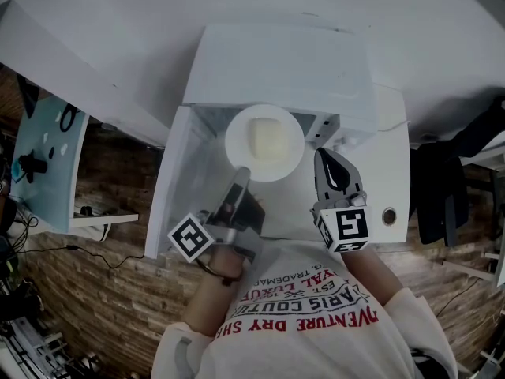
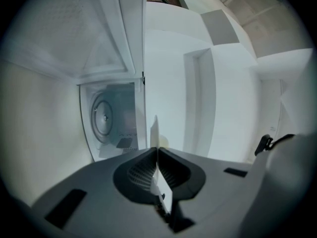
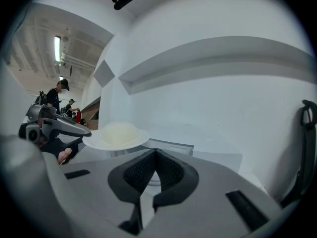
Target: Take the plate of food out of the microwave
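Observation:
A white plate (image 1: 264, 142) with a pale mound of food hangs in front of the open white microwave (image 1: 284, 61). My left gripper (image 1: 241, 178) is shut on the plate's near rim. In the left gripper view the plate (image 2: 154, 133) shows edge-on, pinched between the jaws, with the microwave cavity (image 2: 106, 118) behind it. My right gripper (image 1: 325, 160) is shut on nothing, just right of the plate. The right gripper view shows the plate (image 3: 116, 134) level, with the left gripper (image 3: 49, 125) holding it from the far side.
The microwave door (image 1: 170, 188) stands open to the left. A dark garment (image 1: 442, 180) hangs at the right, and a pale blue board (image 1: 43, 148) stands at the left. People (image 3: 54, 95) stand far off in the room.

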The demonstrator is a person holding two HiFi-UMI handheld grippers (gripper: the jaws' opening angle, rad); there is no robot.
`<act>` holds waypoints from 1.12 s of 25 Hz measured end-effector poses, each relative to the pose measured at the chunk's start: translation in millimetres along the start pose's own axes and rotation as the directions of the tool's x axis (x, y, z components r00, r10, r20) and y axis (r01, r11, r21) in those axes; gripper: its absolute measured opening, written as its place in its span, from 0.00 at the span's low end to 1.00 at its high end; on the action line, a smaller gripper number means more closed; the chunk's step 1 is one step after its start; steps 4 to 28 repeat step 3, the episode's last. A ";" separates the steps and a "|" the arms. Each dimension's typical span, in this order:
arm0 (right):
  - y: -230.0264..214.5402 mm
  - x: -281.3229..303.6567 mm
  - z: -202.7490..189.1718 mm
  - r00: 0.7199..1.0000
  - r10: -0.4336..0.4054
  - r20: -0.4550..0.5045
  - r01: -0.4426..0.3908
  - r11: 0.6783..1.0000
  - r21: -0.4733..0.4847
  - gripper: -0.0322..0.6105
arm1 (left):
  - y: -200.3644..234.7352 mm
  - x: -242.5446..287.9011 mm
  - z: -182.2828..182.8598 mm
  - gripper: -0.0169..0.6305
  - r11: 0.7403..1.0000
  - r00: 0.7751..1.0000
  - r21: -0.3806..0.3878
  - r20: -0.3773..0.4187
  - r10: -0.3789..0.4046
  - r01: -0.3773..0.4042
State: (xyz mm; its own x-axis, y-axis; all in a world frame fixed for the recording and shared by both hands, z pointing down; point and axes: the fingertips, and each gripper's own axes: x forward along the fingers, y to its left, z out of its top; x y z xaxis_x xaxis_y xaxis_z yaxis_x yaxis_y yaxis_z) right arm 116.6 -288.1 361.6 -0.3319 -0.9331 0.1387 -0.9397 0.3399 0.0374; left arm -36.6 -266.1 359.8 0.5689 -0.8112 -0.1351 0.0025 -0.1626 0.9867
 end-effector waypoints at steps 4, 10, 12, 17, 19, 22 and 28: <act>-3.5 2.3 -1.8 1.000 0.001 -0.003 -0.001 1.000 0.002 0.05 | 2.5 4.0 -0.7 0.05 1.000 1.000 -0.003 -0.002 0.002 -0.002; -3.5 2.3 -1.8 1.000 0.001 -0.003 -0.001 1.000 0.002 0.05 | 2.5 4.0 -0.7 0.05 1.000 1.000 -0.003 -0.002 0.002 -0.002; -3.5 2.3 -1.8 1.000 0.001 -0.003 -0.001 1.000 0.002 0.05 | 2.5 4.0 -0.7 0.05 1.000 1.000 -0.003 -0.002 0.002 -0.002; -3.5 2.3 -1.8 1.000 0.001 -0.003 -0.001 1.000 0.002 0.05 | 2.5 4.0 -0.7 0.05 1.000 1.000 -0.003 -0.002 0.002 -0.002; -3.5 2.3 -1.8 1.000 0.001 -0.003 -0.001 1.000 0.002 0.05 | 2.5 4.0 -0.7 0.05 1.000 1.000 -0.003 -0.002 0.002 -0.002; -3.5 2.3 -1.8 1.000 0.001 -0.003 -0.001 1.000 0.002 0.05 | 2.5 4.0 -0.7 0.05 1.000 1.000 -0.003 -0.002 0.002 -0.002; -3.5 2.3 -1.8 1.000 0.001 -0.003 -0.001 1.000 0.002 0.05 | 2.5 4.0 -0.7 0.05 1.000 1.000 -0.003 -0.002 0.002 -0.002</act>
